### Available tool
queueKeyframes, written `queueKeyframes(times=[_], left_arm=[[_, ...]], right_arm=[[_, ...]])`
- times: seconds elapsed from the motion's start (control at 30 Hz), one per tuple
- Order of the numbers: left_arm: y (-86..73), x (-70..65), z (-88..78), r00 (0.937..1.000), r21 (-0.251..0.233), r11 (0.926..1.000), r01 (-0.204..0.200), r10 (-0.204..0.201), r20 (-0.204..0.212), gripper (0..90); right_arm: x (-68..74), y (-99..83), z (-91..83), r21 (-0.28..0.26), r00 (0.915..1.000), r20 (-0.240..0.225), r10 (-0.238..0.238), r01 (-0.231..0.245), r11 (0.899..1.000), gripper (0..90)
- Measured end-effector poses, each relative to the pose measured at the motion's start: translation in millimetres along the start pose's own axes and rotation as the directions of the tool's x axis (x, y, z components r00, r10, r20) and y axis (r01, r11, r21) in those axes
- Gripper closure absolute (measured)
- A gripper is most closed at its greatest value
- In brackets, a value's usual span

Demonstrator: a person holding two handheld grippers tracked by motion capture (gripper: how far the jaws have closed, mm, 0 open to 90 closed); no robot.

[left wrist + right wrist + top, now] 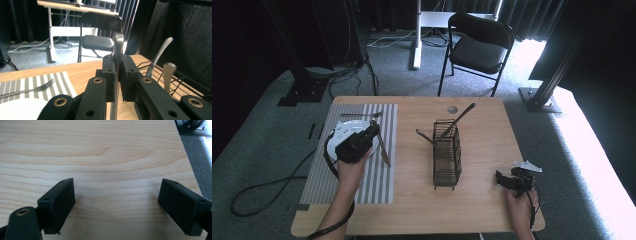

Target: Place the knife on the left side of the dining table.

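Cutlery counts four pieces: one knife [383, 148] clamped upright between the left gripper [373, 131] fingers above the white plate [343, 132] and striped placemat [384, 172], one fork [27, 90] lying beyond that plate, and two handles standing in the single wire caddy [447, 157] mid-surface. Left forearm reaches forward over the mat. Right gripper [500, 178] rests low at the near right corner, fingers wide apart over bare wood.

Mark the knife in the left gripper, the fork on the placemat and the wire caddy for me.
knife [118, 42], left gripper view, on its handle above the jaws.
fork [37, 88], left gripper view, on its neck.
wire caddy [447, 172], high view, on its near wall.
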State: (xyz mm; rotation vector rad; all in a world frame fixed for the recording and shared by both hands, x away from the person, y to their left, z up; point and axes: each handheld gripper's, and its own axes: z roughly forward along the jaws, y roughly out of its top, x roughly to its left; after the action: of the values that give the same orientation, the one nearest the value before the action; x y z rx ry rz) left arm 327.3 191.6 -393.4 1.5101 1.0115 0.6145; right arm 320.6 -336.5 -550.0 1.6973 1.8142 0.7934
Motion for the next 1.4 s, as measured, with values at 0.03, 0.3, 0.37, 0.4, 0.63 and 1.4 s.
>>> queueKeyframes(times=[0.03, 0.3, 0.37, 0.4, 0.63, 1.4], left_arm=[[-1.5, 0.4, 1.5, 1.0, 0.006, 1.0, -0.002, 0.002, -0.004, 83.8], [-15.6, 5.1, 10.8, 0.9994, 0.021, 0.9995, 0.025, -0.025, -0.023, 83.7], [-18.2, 6.6, 11.9, 0.9988, 0.024, 0.9987, 0.044, -0.044, -0.02, 83.7], [-19.3, 6.7, 11.9, 0.9989, 0.026, 0.999, 0.037, -0.036, -0.029, 83.8], [-26.0, 7.9, 4.4, 0.997, 0.019, 0.9979, 0.061, -0.06, -0.048, 83.7], [-41.5, 28.6, -42.1, 0.9762, -0.024, 0.9883, 0.151, -0.152, -0.154, 77.1]], right_arm=[[0.0, 0.0, 0.0, 0.0, 1.0, 0.0, 0.0, 0.0, 1.0, 13.5], [-0.1, 0.0, 0.0, 0.0, 1.0, 0.0, -0.001, 0.001, 1.0, 13.6], [-0.1, 0.0, 0.0, 0.0, 1.0, 0.0, -0.001, 0.001, 1.0, 13.6], [-0.1, 0.0, 0.0, 0.0, 1.0, 0.0, -0.001, 0.001, 1.0, 13.5], [-0.1, 0.0, 0.0, 0.0, 1.0, 0.0, -0.001, 0.001, 1.0, 13.5], [0.0, 0.0, -0.1, 0.001, 1.0, 0.001, -0.001, 0.001, 1.0, 13.5]])
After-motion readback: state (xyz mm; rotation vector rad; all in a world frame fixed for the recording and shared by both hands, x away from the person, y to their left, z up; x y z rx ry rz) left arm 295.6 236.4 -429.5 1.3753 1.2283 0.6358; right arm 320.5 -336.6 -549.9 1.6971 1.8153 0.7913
